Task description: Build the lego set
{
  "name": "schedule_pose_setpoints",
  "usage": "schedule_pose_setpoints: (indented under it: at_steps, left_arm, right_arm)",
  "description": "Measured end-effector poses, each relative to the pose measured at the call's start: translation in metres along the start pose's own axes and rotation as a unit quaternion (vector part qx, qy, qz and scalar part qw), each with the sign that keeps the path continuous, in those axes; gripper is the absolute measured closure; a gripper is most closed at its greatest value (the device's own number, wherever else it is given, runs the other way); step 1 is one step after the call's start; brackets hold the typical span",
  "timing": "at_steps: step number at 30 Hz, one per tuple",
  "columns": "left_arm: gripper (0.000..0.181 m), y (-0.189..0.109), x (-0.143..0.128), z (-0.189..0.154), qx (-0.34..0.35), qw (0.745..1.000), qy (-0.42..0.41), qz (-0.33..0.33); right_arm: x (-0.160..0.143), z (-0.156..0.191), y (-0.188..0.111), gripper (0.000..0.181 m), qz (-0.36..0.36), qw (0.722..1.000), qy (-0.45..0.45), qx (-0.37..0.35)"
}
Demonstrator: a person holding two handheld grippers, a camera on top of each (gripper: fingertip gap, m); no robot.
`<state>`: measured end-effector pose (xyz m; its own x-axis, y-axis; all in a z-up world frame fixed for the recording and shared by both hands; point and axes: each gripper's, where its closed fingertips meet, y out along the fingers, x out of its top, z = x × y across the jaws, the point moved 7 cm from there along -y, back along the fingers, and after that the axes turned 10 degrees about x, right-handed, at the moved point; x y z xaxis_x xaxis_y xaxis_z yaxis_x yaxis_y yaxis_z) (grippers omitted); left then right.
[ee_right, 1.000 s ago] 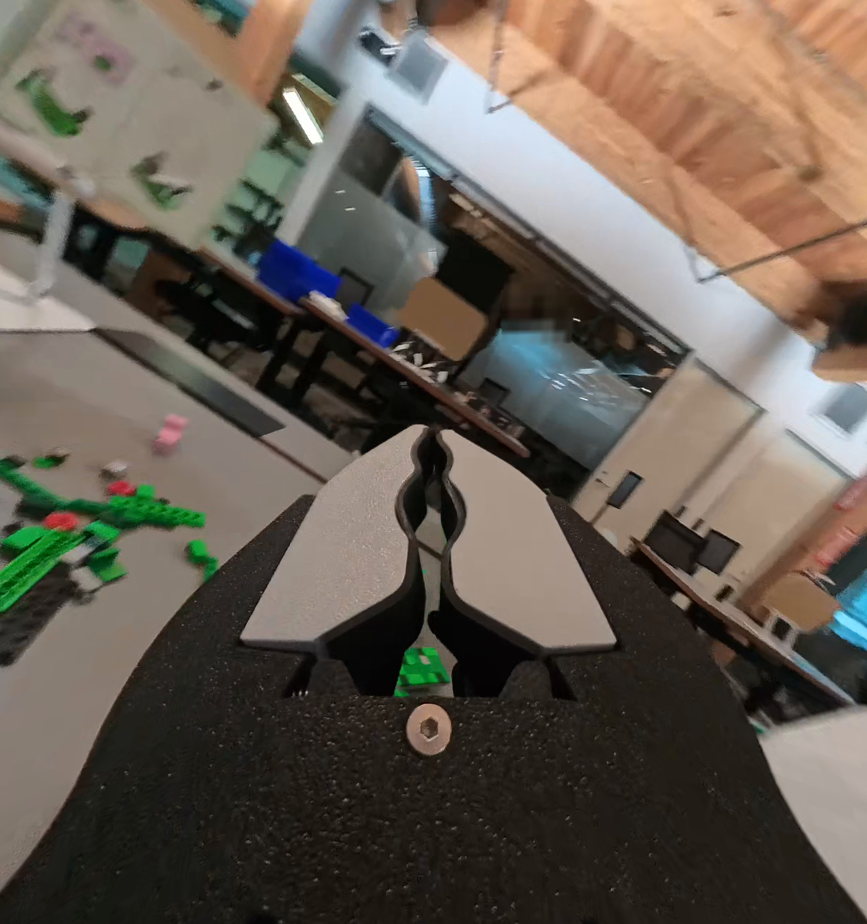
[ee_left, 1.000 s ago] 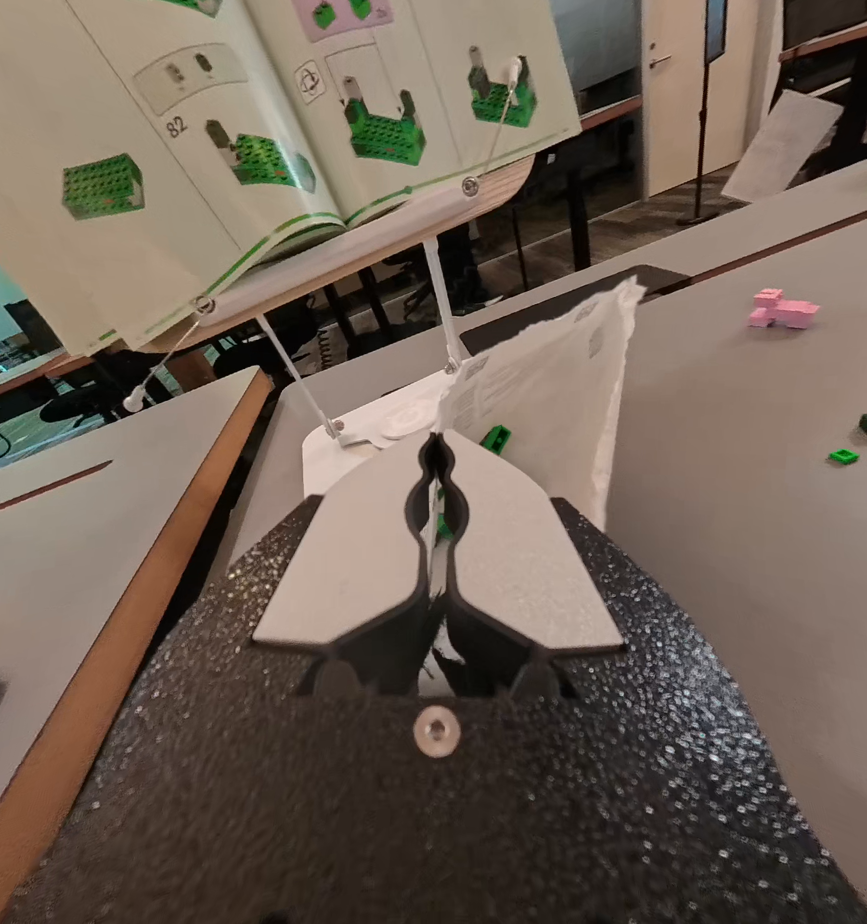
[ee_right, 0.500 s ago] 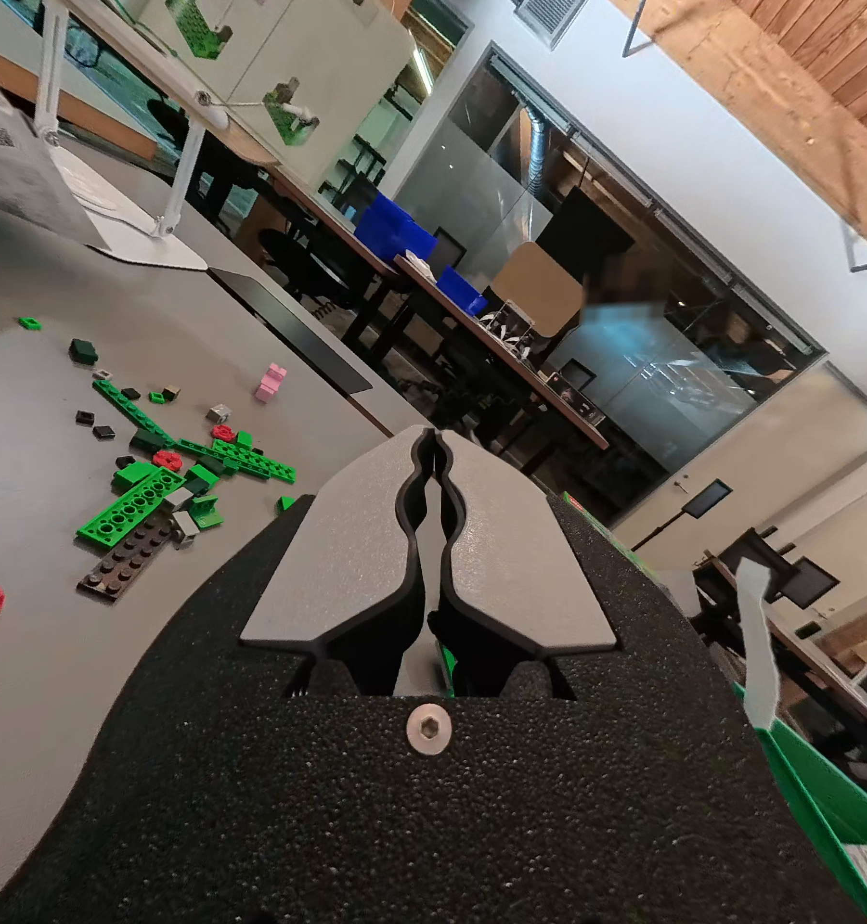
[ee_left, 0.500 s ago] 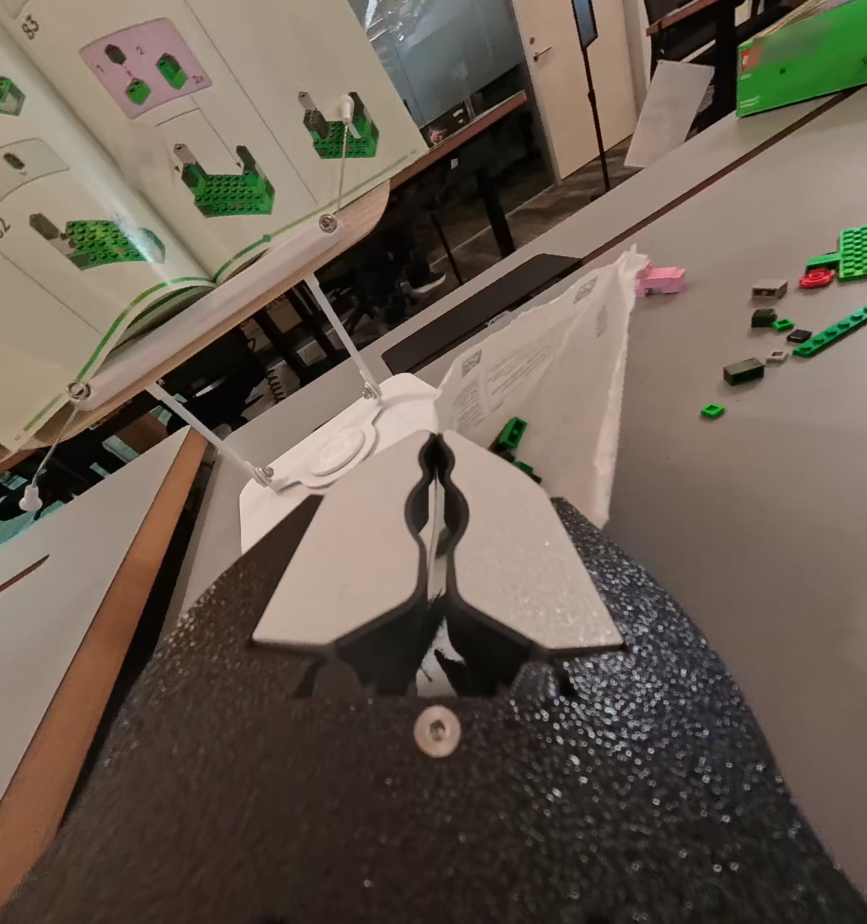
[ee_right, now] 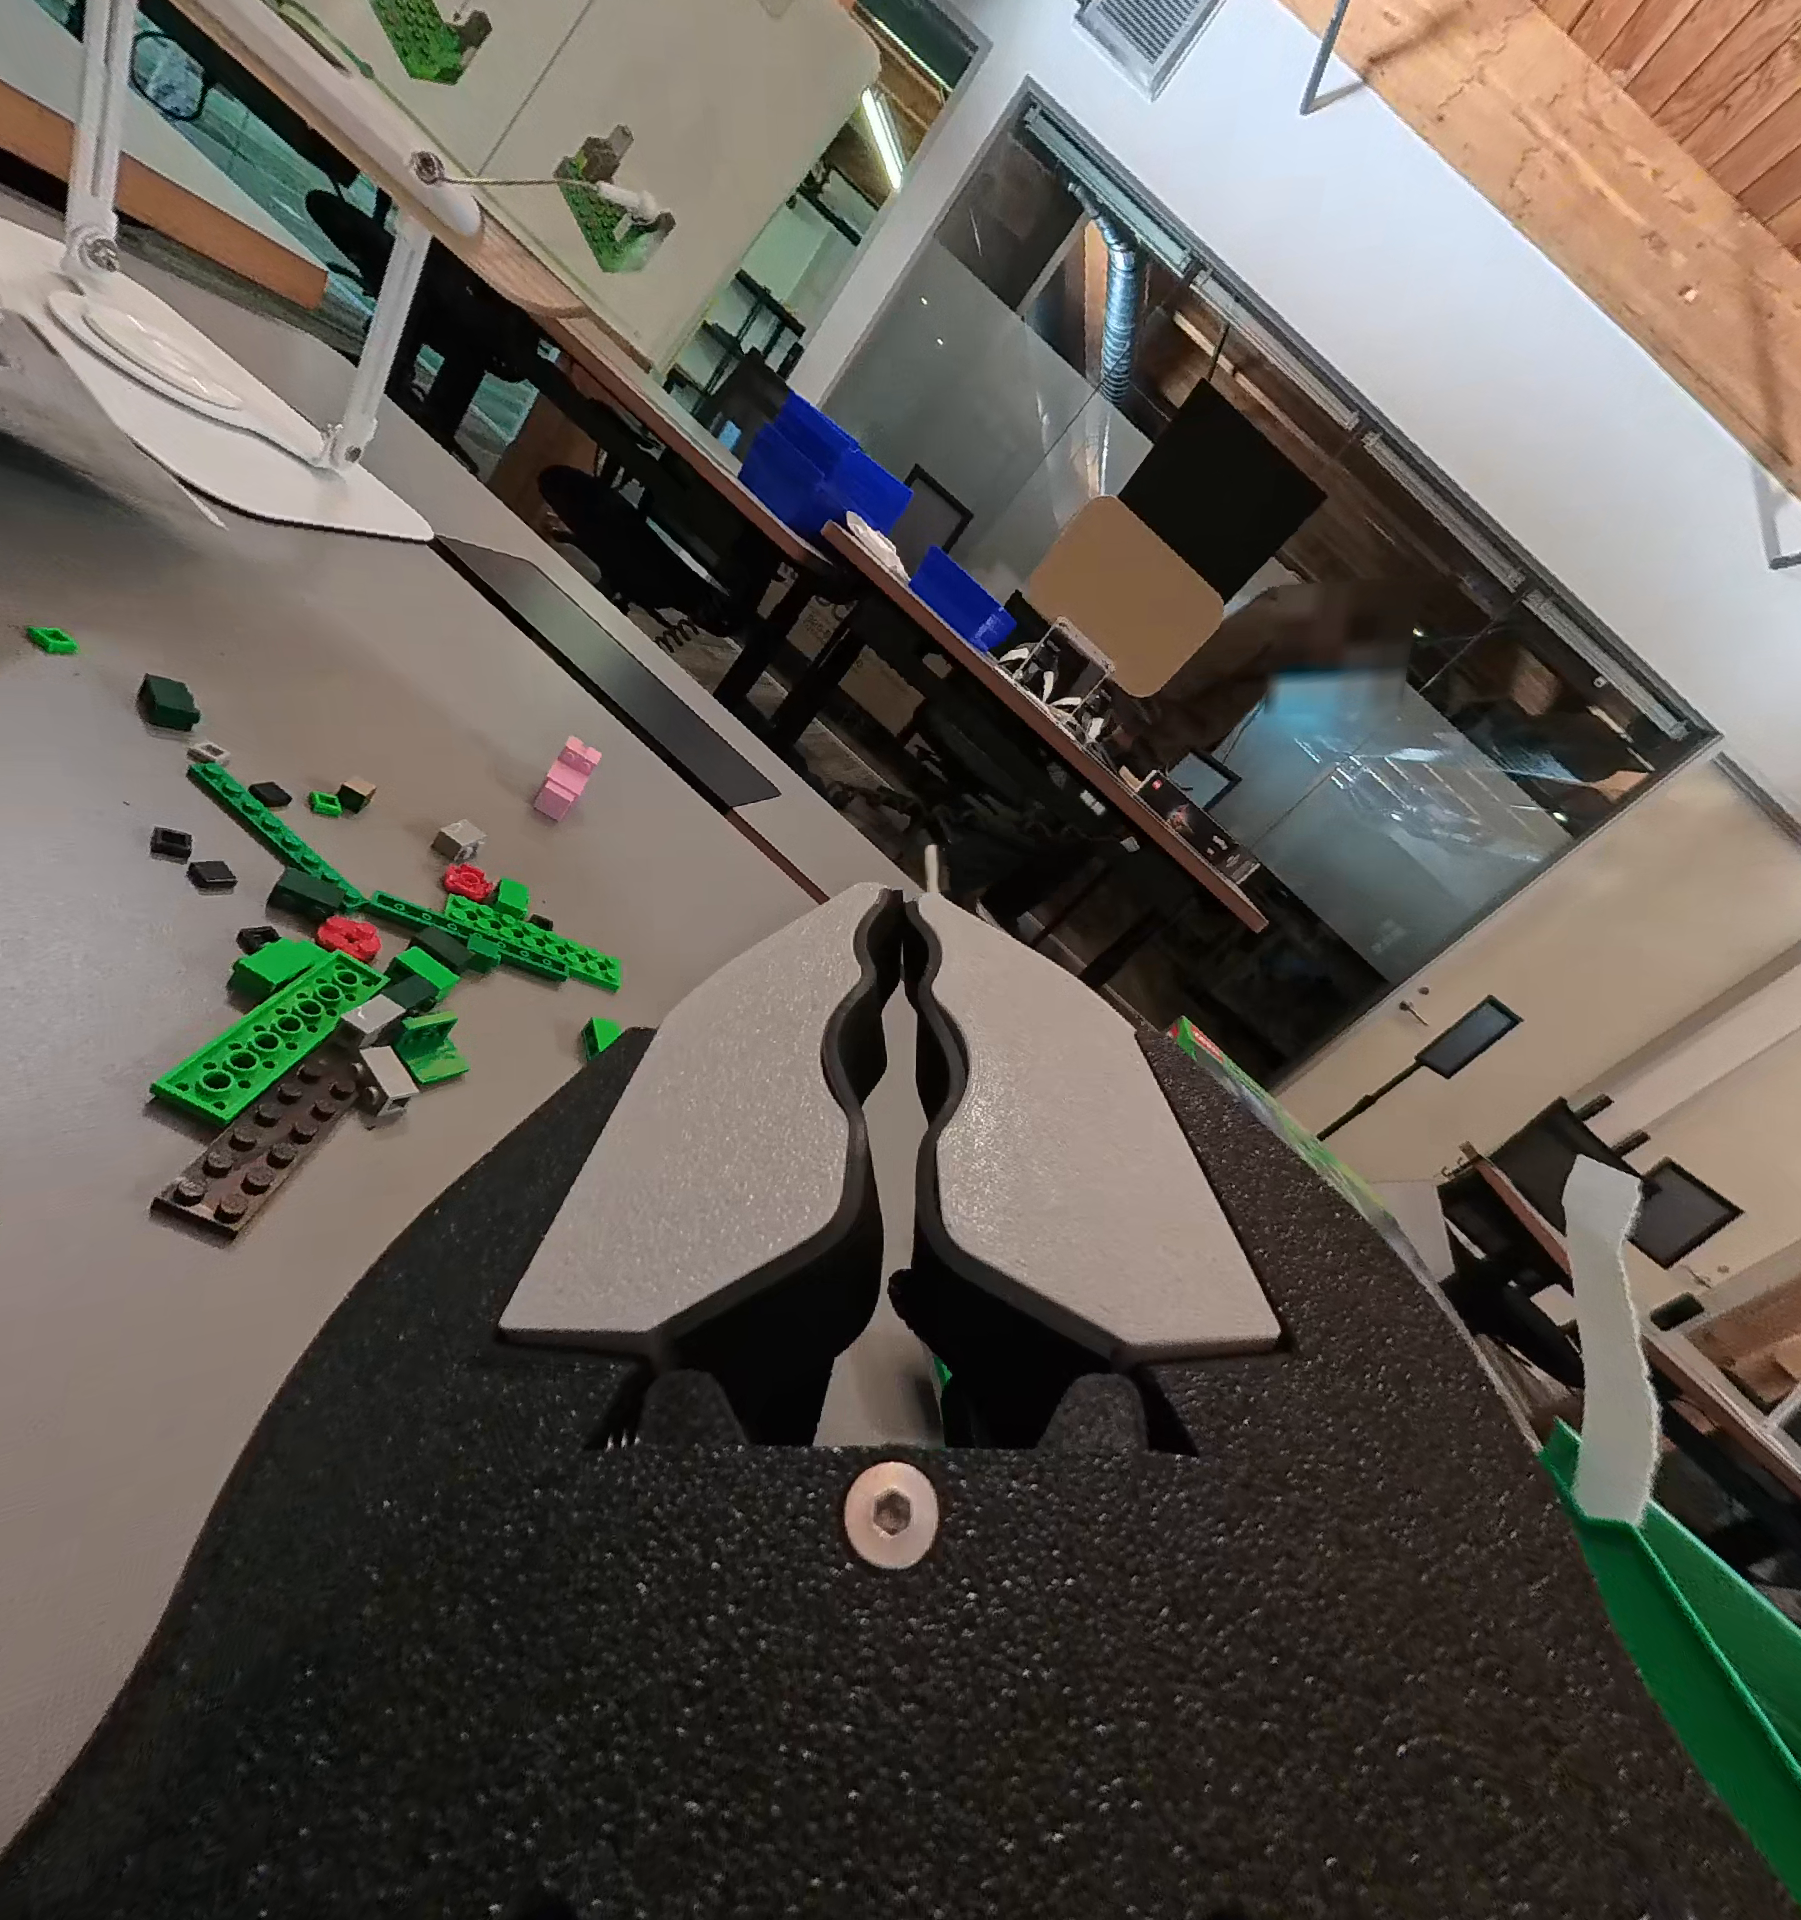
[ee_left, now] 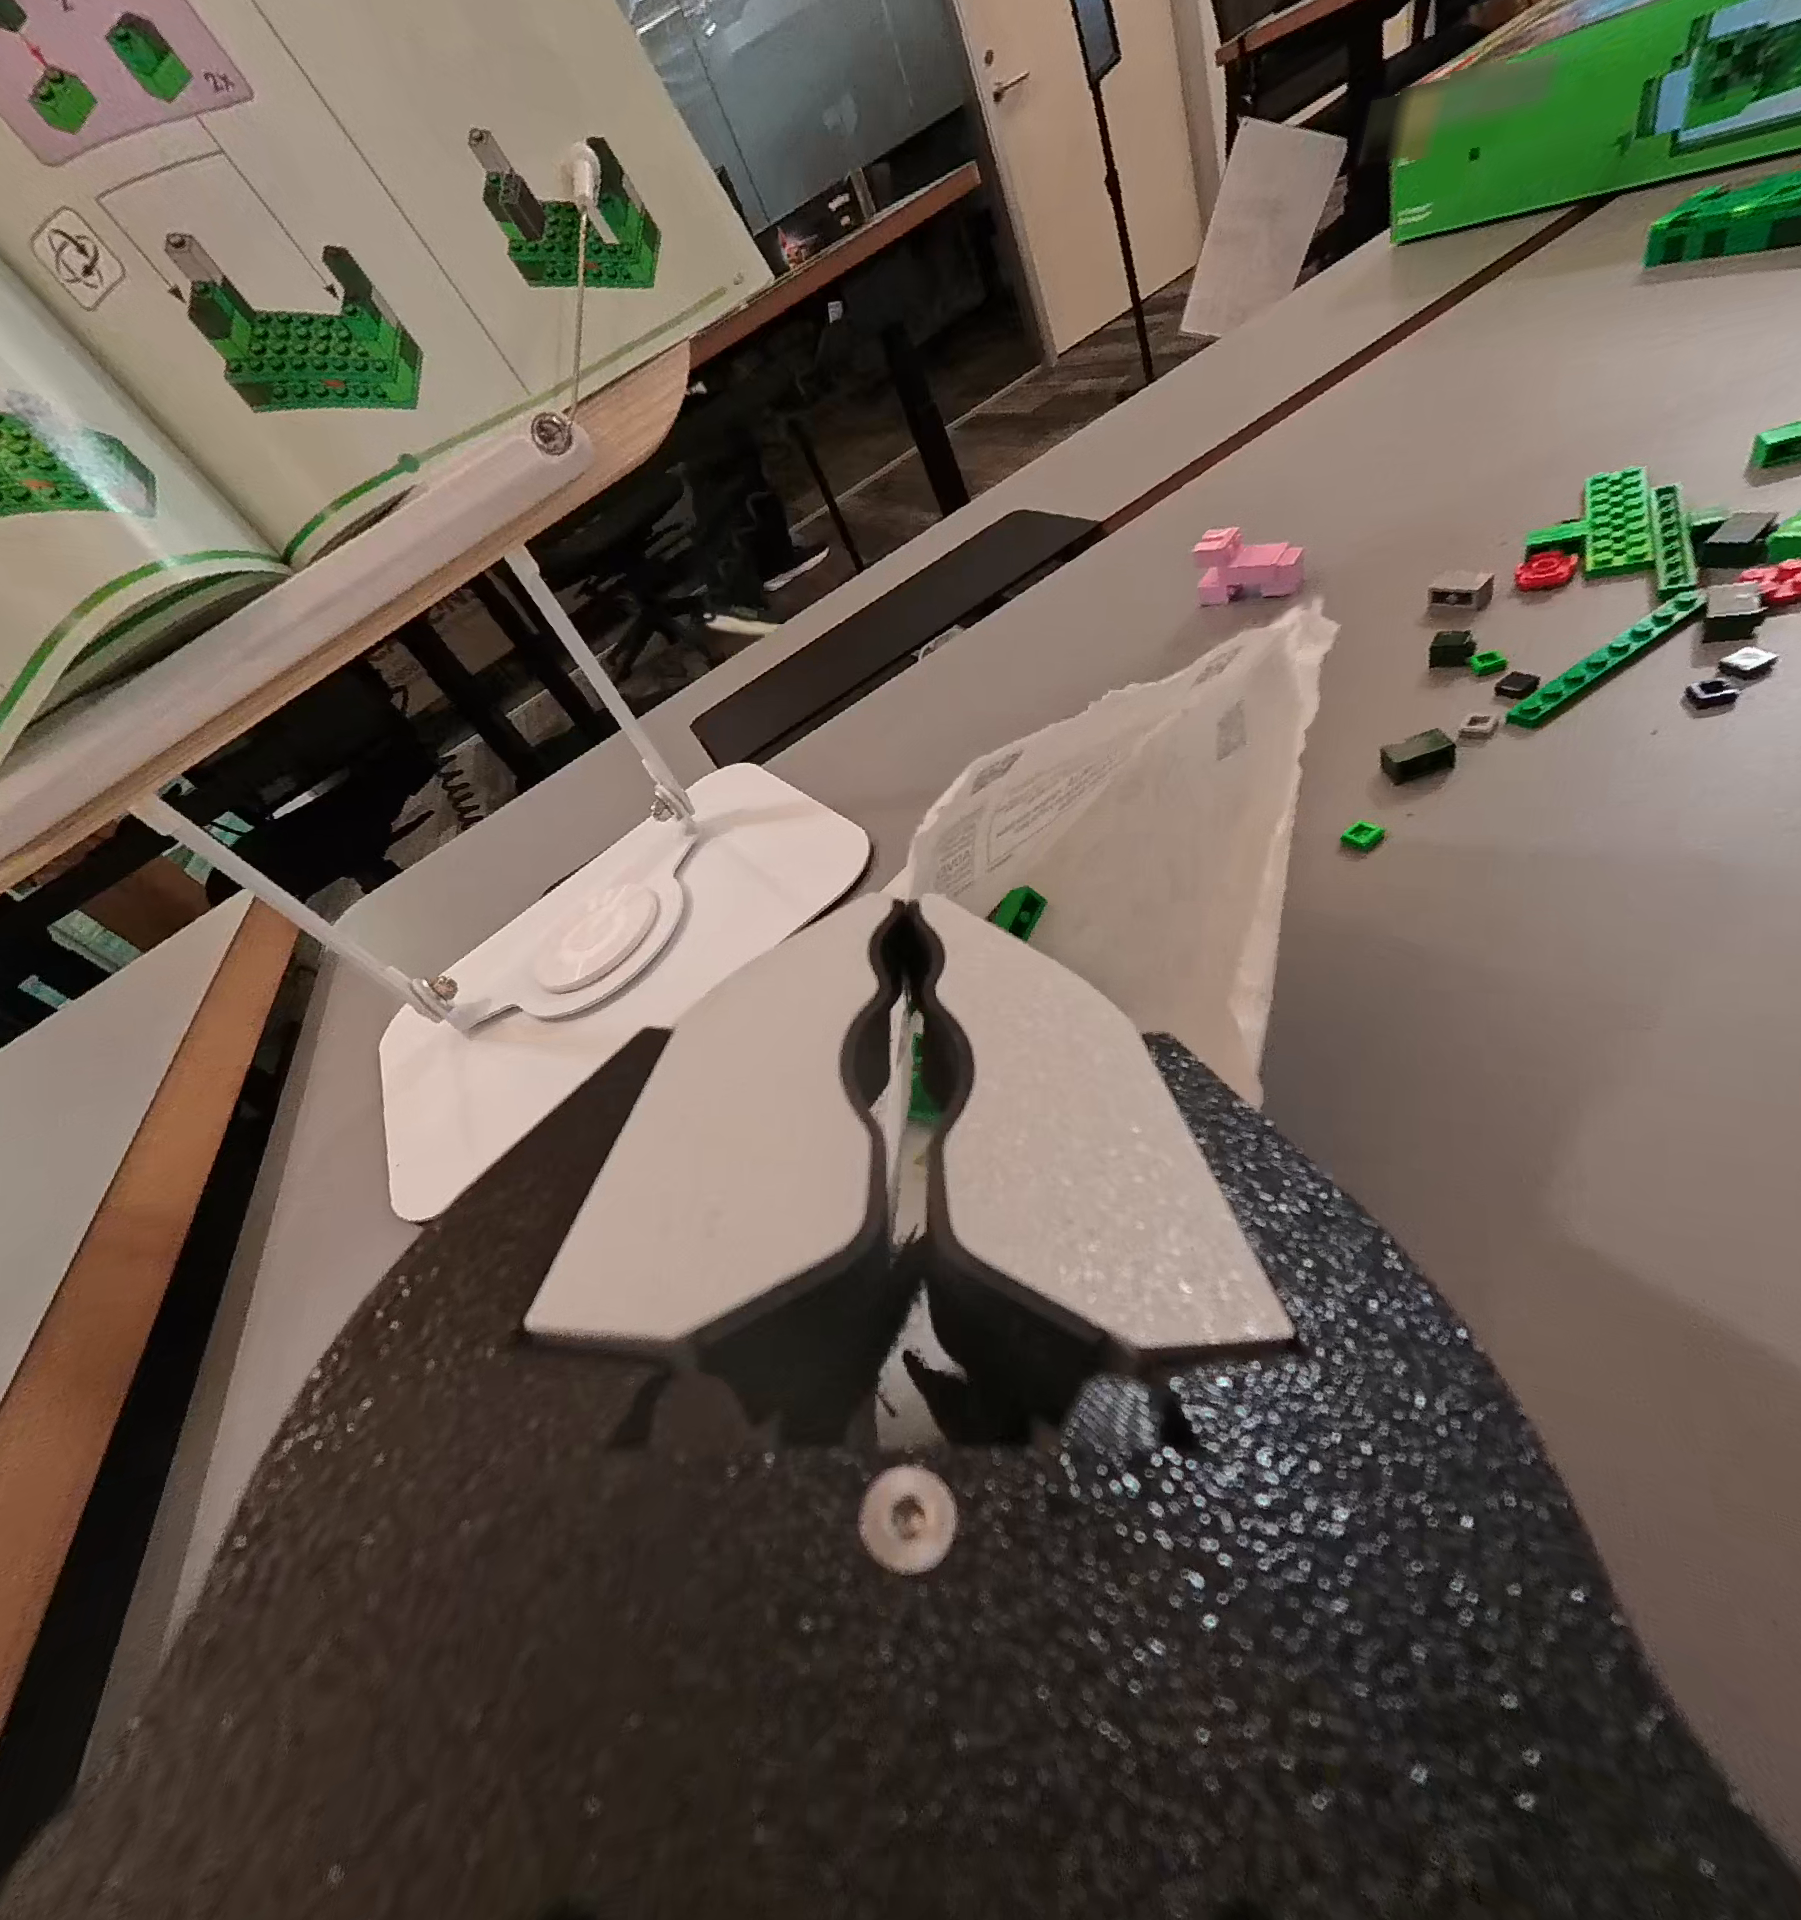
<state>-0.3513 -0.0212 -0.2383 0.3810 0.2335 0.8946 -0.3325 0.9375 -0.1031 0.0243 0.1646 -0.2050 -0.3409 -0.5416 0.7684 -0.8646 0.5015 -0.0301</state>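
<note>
My left gripper [ee_left: 901,920] is shut on the lower edge of a white paper bag [ee_left: 1135,810]. The bag stands up with a ragged torn top, and green bricks [ee_left: 1018,912] show inside it. My right gripper [ee_right: 904,909] is shut, and a thin white paper sliver [ee_right: 932,862] sticks out at its tips. Loose green, black, grey and red bricks [ee_right: 356,987] lie on the grey table to its left, with a brown plate [ee_right: 262,1143]. The same pile shows at the right of the left wrist view [ee_left: 1602,665].
The instruction booklet [ee_left: 356,260] rests on a white stand [ee_left: 605,966] just left of the bag. A pink pig figure [ee_left: 1247,564] stands behind the pile. A green box [ee_left: 1623,114] and a built green piece [ee_left: 1748,218] sit at the far right. The box edge [ee_right: 1706,1683] is beside my right gripper. My hands' fingertips stand some 40 centimetres from each other. The left gripper is farther from the brown plate [ee_right: 262,1143], some 30 centimetres, than the right, some 15 centimetres.
My left gripper has swung right with the bag still in it, bringing the brick pile into view. My right gripper has tilted down from the ceiling toward the table.
</note>
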Motion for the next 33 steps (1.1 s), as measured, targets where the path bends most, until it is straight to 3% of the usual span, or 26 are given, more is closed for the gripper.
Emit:
schedule_pose_setpoints:
  at_steps: [33]
  left_arm:
    - [0.181, 0.0, 0.0012, -0.0051, -0.013, 1.0, 0.011, 0.0]
  right_arm:
    - [0.0015, 0.0071, 0.0044, 0.181, 0.006, 1.0, -0.01, 0.016]
